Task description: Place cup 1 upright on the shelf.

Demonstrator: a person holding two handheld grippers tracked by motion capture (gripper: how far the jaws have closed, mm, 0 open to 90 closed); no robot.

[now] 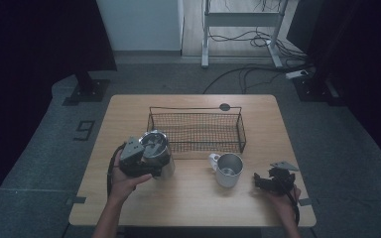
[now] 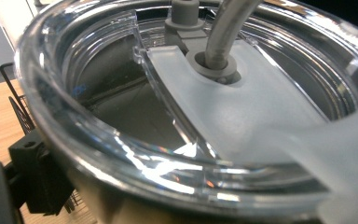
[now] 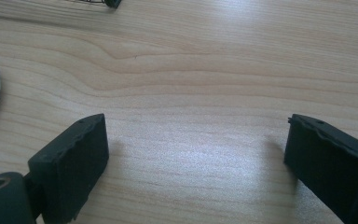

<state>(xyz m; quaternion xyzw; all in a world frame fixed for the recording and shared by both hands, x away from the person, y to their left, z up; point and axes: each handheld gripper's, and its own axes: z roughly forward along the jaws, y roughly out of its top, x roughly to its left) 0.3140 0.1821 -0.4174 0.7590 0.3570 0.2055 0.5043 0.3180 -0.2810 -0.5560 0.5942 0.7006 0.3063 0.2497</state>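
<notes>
Left gripper (image 1: 141, 161) sits against a steel tumbler (image 1: 159, 157) near the tabletop's (image 1: 188, 198) left edge, about midway front to back, just in front of the wire basket's (image 1: 197, 130) left end. From the high view the gripper body covers the tumbler's left side. The left gripper view is right up on the tumbler's clear lid (image 2: 121, 154), with a frosted slider (image 2: 242, 112) and a grey straw (image 2: 223, 32) coming through it. One black jaw shows low at the left, beside the tumbler wall; cannot tell whether the claw is clamped on the tumbler or just next to it.

Right gripper (image 1: 273, 181) rests low near the front right corner of the tabletop, held in the person's right hand (image 1: 284, 198). Its jaws are spread wide, bare wood between them, nothing gripped or touched.

White mug (image 1: 228, 169) stands upright in front of the basket's right half, between the two grippers, apart from both; handle points left-back. Its edge shows at the left of the right gripper view.
</notes>
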